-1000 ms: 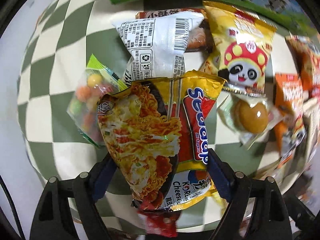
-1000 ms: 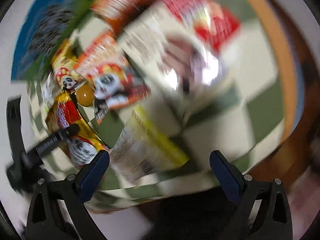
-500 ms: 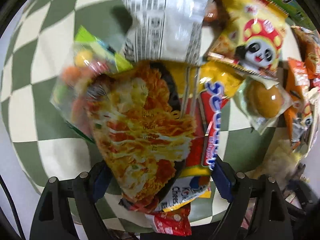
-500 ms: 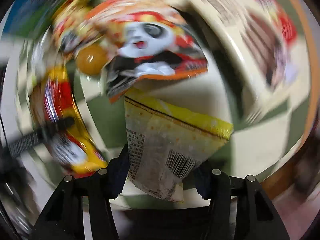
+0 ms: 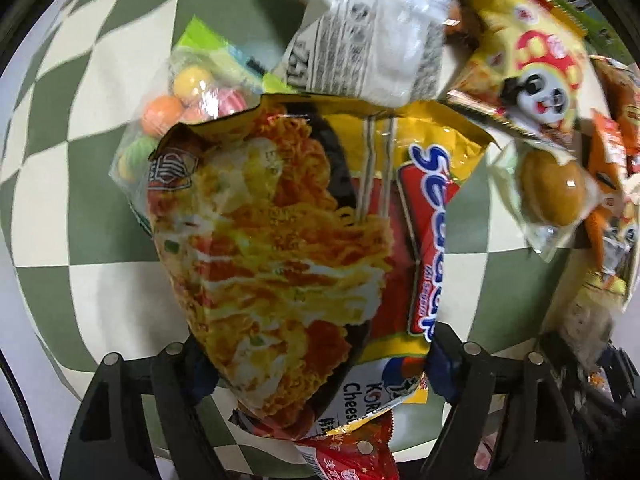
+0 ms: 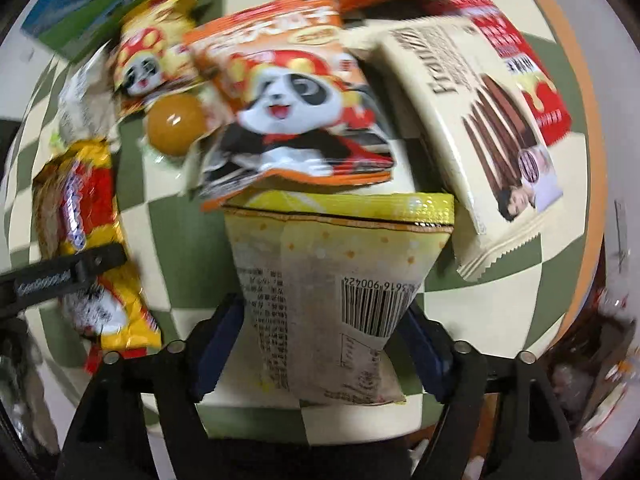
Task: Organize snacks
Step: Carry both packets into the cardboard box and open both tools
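Observation:
My left gripper point(image 5: 316, 364) is shut on a yellow and red instant noodle packet point(image 5: 280, 240), gripped at its lower end above the checked cloth point(image 5: 80, 240). The packet also shows at the left of the right wrist view point(image 6: 92, 240), with the left gripper's finger point(image 6: 64, 276) across it. My right gripper point(image 6: 320, 340) is shut on a pale yellow snack bag point(image 6: 332, 280) with a barcode, held just above the cloth.
Snacks lie on the cloth: a candy ball bag point(image 5: 180, 100), a white bag point(image 5: 368, 28), a yellow panda bag point(image 5: 536, 68), a sealed egg point(image 5: 552, 196), an orange panda bag point(image 6: 292, 96), a cream wafer box point(image 6: 488, 128), a red packet point(image 6: 528, 80). The table's orange edge point(image 6: 592, 160) runs on the right.
My right gripper closed on the pale yellow bag and now holds it. My left gripper moved forward over the pile with the noodle packet still in it.

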Demonstrator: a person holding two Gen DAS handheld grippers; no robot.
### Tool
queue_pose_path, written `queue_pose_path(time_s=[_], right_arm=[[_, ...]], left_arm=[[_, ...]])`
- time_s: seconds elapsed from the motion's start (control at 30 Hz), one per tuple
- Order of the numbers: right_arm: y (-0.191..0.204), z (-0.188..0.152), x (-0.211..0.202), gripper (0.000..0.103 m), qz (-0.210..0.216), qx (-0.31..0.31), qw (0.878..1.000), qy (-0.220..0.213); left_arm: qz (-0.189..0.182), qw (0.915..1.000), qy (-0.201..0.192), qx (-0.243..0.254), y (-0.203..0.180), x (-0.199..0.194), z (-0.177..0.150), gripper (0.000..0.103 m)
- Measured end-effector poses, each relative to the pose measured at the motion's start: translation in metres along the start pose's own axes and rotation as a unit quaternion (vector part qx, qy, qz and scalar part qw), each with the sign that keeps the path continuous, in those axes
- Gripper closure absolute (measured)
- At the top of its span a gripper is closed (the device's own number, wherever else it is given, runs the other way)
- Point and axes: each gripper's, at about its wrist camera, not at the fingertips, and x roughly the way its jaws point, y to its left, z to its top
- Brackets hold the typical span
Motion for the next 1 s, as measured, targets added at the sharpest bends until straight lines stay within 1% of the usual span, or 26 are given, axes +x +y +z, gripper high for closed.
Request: queue_pose_path(time_s=[0.03, 0.07, 0.13, 0.27, 0.3, 0.37, 0.47, 0.5, 0.53, 0.57, 0.6, 0.67, 0.73, 0.77, 0.83, 0.87, 0.93, 0.97, 1.0], right_arm=[[-0.004, -0.004, 0.001, 0.056, 0.005, 0.006, 1.000, -0.004], [-0.015, -0.005, -0.005, 0.057, 0.013, 0.012, 1.000, -0.008], [-0.024, -0.005, -0.017, 0.059, 0.011, 0.010, 1.000, -0.017], [-0.034, -0.016, -0.043, 0.060, 0.029, 0.004, 0.999, -0.023], [-0.036, -0.017, -0.052, 0.060, 0.036, -0.001, 0.999, -0.027], [-0.040, -0.017, -0.071, 0.060, 0.050, -0.011, 0.998, -0.033], [-0.052, -0.012, -0.111, 0.060, 0.073, -0.036, 0.995, -0.058], [-0.047, -0.012, -0.126, 0.060, 0.078, -0.045, 0.994, -0.069], [-0.050, -0.006, -0.140, 0.060, 0.082, -0.056, 0.991, -0.085], [-0.046, -0.008, -0.152, 0.060, 0.085, -0.066, 0.989, -0.098], [-0.040, -0.001, -0.158, 0.060, 0.086, -0.072, 0.988, -0.106], [-0.036, 0.012, -0.172, 0.060, 0.098, -0.081, 0.985, -0.119], [-0.047, 0.021, -0.193, 0.060, 0.103, -0.090, 0.981, -0.135], [-0.046, 0.028, -0.198, 0.060, 0.104, -0.093, 0.980, -0.141], [-0.060, 0.046, -0.215, 0.060, 0.111, -0.098, 0.976, -0.159], [-0.056, 0.054, -0.218, 0.060, 0.115, -0.097, 0.975, -0.166], [-0.068, 0.070, -0.229, 0.060, 0.120, -0.098, 0.972, -0.177], [-0.074, 0.085, -0.234, 0.060, 0.123, -0.099, 0.970, -0.185], [-0.080, 0.093, -0.244, 0.060, 0.126, -0.100, 0.969, -0.188]], left_arm=[[0.002, 0.9999, -0.010, 0.004, -0.004, -0.009, -0.006, 0.024], [0.003, 0.9998, -0.017, 0.006, -0.002, -0.027, 0.000, 0.024], [0.005, 0.9993, -0.038, 0.006, -0.003, -0.043, -0.013, 0.024], [-0.002, 0.9979, -0.064, 0.004, -0.006, -0.075, -0.041, 0.024], [-0.002, 0.9975, -0.071, 0.003, 0.002, -0.086, -0.048, 0.024], [-0.008, 0.9961, -0.088, 0.001, -0.003, -0.112, -0.062, 0.024], [-0.019, 0.9932, -0.115, 0.001, -0.005, -0.152, -0.080, 0.024], [-0.020, 0.9921, -0.124, 0.002, -0.008, -0.164, -0.084, 0.024], [-0.020, 0.9906, -0.135, 0.003, -0.013, -0.173, -0.086, 0.024], [-0.021, 0.9886, -0.149, 0.003, -0.018, -0.190, -0.088, 0.024], [-0.022, 0.9870, -0.159, 0.002, -0.023, -0.201, -0.089, 0.024], [-0.025, 0.9837, -0.178, 0.000, -0.038, -0.206, -0.076, 0.024], [-0.025, 0.9799, -0.198, 0.000, -0.050, -0.227, -0.070, 0.024], [-0.026, 0.9776, -0.209, 0.001, -0.056, -0.235, -0.064, 0.024], [-0.027, 0.9736, -0.227, 0.001, -0.060, -0.244, -0.045, 0.024], [-0.027, 0.9718, -0.234, 0.001, -0.062, -0.250, -0.041, 0.024], [-0.029, 0.9678, -0.250, -0.002, -0.067, -0.266, -0.029, 0.024], [-0.032, 0.9667, -0.254, -0.002, -0.070, -0.269, -0.014, 0.024], [-0.034, 0.9660, -0.256, -0.003, -0.072, -0.273, -0.004, 0.024]])
